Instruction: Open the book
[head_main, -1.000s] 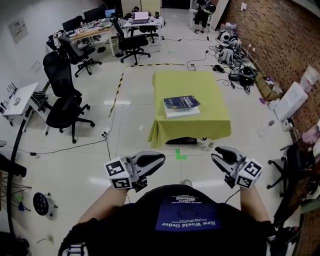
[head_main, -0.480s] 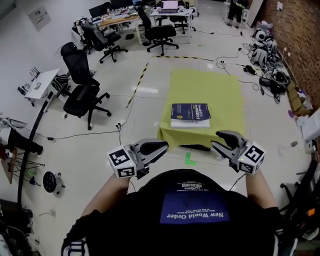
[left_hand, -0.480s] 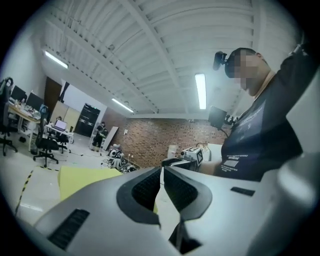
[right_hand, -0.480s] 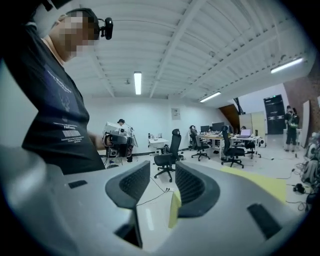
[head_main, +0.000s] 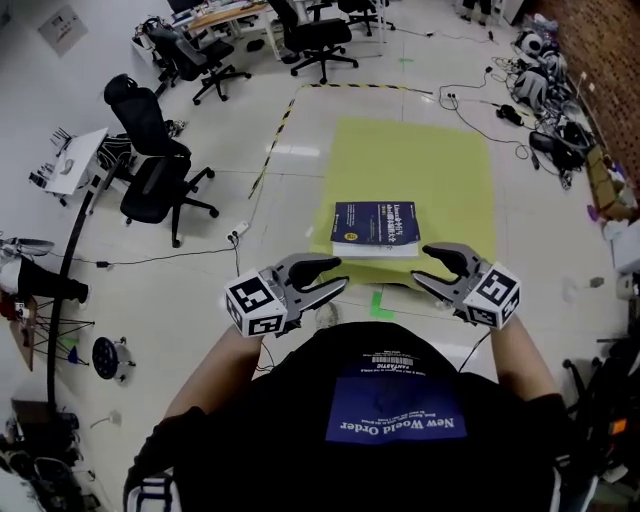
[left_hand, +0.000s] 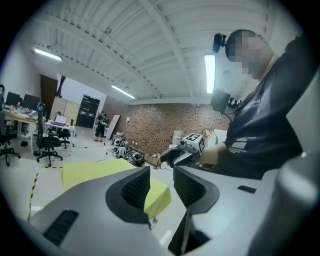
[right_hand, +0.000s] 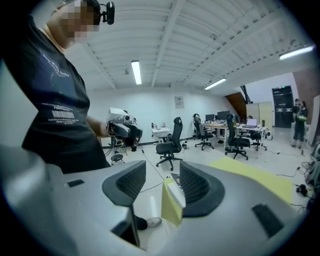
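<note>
A dark blue book (head_main: 376, 226) lies closed on the near part of a table under a yellow-green cloth (head_main: 420, 160). My left gripper (head_main: 338, 273) hovers just short of the table's near left corner, its jaws opening with nothing between them. To the right, my right gripper (head_main: 422, 266) hangs at the near edge beside the book's near right corner, jaws also opening and empty. In the right gripper view the table corner and the book's pale page edge (right_hand: 176, 191) show through the gap of the right gripper (right_hand: 159, 184). The left gripper (left_hand: 161, 182) faces the cloth (left_hand: 90, 171) and the right gripper (left_hand: 182, 150).
Black office chairs (head_main: 150, 185) stand on the pale floor to the left, with desks at the far end. Cables and clutter (head_main: 545, 110) line the brick wall at the right. A green tape mark (head_main: 381, 304) and a white shoe (head_main: 326, 316) lie on the floor beside the table.
The table and book have come much nearer in the head view. Both grippers have moved forward to the table's near edge, and their jaws now stand wider apart.
</note>
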